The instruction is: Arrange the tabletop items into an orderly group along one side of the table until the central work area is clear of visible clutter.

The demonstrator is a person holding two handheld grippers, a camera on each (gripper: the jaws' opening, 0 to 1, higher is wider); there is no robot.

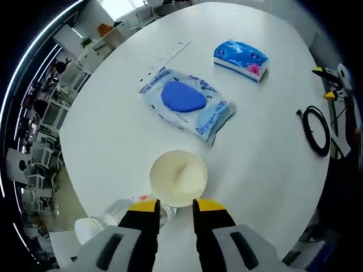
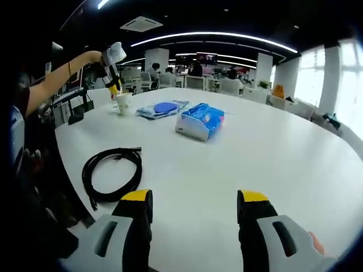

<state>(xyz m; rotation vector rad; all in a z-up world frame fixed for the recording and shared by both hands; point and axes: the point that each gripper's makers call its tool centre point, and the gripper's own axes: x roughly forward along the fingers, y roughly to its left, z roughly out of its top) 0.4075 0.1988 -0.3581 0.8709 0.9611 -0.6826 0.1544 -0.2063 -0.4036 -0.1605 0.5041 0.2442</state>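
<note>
Wipes pack (image 1: 188, 103) reads "Deeyeo"; left tongs (image 1: 175, 205) narrowly apart above cup (image 1: 177, 177); right tongs (image 2: 194, 199) wide apart

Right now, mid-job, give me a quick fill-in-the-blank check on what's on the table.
1. The left gripper hovers over a white ____.
2. The wipes pack has a ____ lid.
3. The black cable lies ____ near the table edge.
4. The right gripper has its jaws ____.

Missing words: cup; blue; coiled; open
</note>
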